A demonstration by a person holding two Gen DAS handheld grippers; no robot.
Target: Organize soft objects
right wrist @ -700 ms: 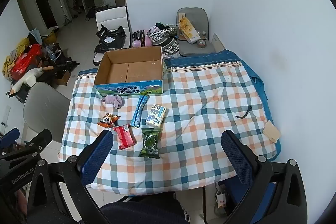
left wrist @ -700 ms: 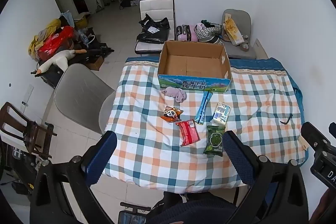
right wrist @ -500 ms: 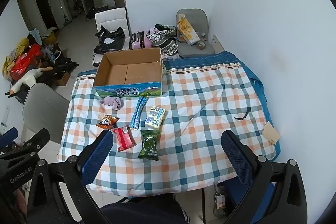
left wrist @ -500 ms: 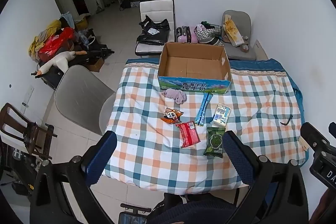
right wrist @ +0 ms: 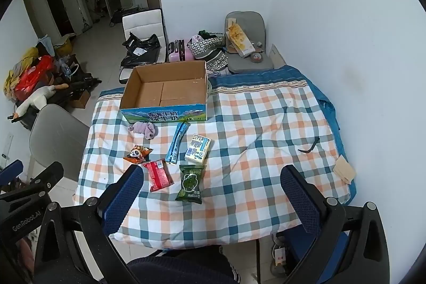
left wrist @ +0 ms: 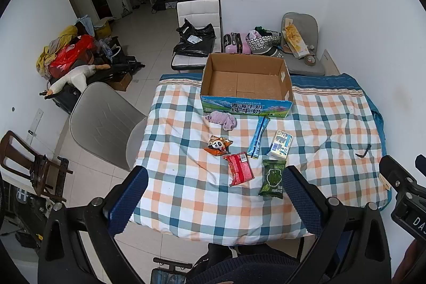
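Observation:
An open, empty cardboard box stands at the far side of the checked table. In front of it lie a purple cloth, a panda snack bag, a red packet, a blue stick pack, a tissue pack and a green packet. My left gripper and my right gripper are both open and empty, held high above the table's near edge.
A grey chair stands left of the table. A black strap and a tan pad lie at the table's right side. White and grey chairs with bags stand behind the box. The wall is close on the right.
Both grippers have drifted slightly back from the table; the objects have not moved.

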